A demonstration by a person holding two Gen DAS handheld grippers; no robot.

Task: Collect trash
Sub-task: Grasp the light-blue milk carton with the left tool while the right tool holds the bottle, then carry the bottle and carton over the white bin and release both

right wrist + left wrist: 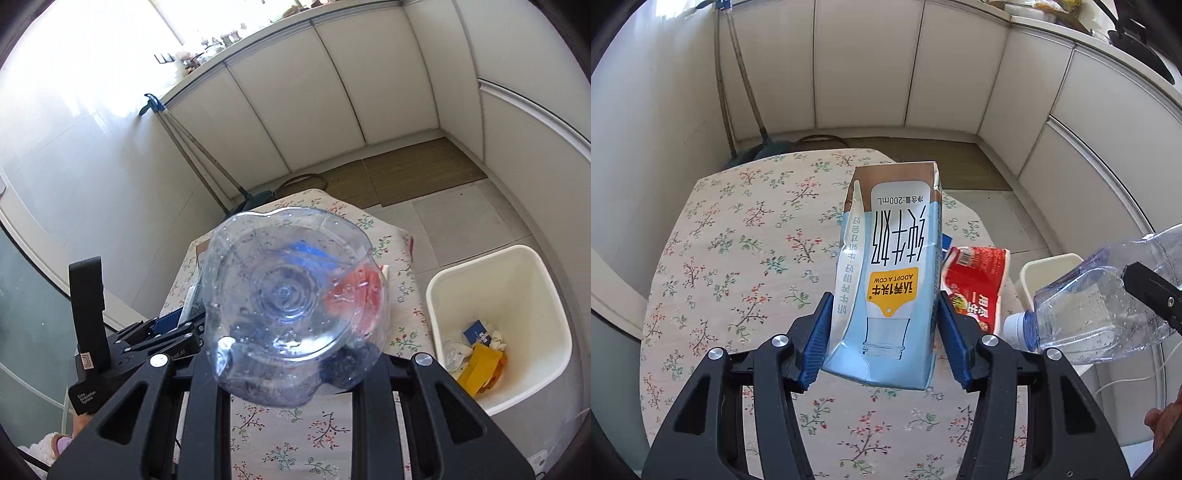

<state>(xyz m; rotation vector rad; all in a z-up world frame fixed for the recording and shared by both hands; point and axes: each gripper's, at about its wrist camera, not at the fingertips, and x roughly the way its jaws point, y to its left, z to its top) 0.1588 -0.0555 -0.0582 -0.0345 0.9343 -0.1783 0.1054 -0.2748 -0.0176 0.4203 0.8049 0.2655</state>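
Milk carton at far left, pinched by its flanks between the blue pads of the left tongs: closed on it, clear of the floral table, long axis running forward along the fingers, print upside down.

Just right of it and lower, a red wrapper flat on the cloth, untouched, partly hidden behind the carton.

Further right, the clear bottle in the right tongs: closed nearly all the way, squeezing the thin plastic near its base. Fingertips themselves hidden behind the plastic. Base turned back toward the wrist camera, white cap pointing ahead and toward the left hand, so long axis roughly in line with the fingers. Droplets inside, little else.

At far right, the white bin on the floor just beside the table's edge, mouth open upward, paper and yellow scraps already at the bottom.

Judged from this: bin to the right of both loads and below them, right hand the nearer. Probably bottle first, tipped cap down over the mouth; carton to cross over the wrapper after it. Main risk: crowding two tongs over one opening.
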